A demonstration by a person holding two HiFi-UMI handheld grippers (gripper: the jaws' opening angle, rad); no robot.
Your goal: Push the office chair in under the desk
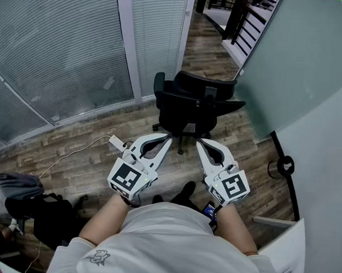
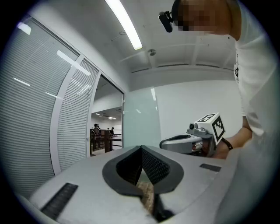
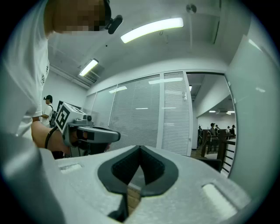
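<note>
Nearest the lens, my white shirt [image 1: 164,242] fills the lower edge of the head view, and both forearms reach forward from it. Left tool [image 1: 168,140]: jaws fully together, nothing between them. Its own view shows the dark pads [image 2: 151,168] meeting in a closed seam, with only floor visible behind. Right tool [image 1: 199,143]: likewise closed and empty, its pads [image 3: 151,166] pressed against each other. Both tools are held side by side, tips pointing ahead and slightly converging, marker cubes toward me.

Office chair [image 1: 193,102]: black, standing on the wooden floor [image 1: 88,162] directly ahead of the two tips, its backrest on the far side and its wheeled base nearest me. From the head view I cannot tell whether either tip touches the chair; neither gripper view shows any part of it between the jaws.

Glass wall with closed blinds [image 1: 60,51] runs along my left, and a frosted panel [image 1: 303,54] stands at my right. White power strip [image 1: 116,141] with its cable lies on the floor left of the chair, and a dark bag [image 1: 39,208] sits at lower left.
</note>
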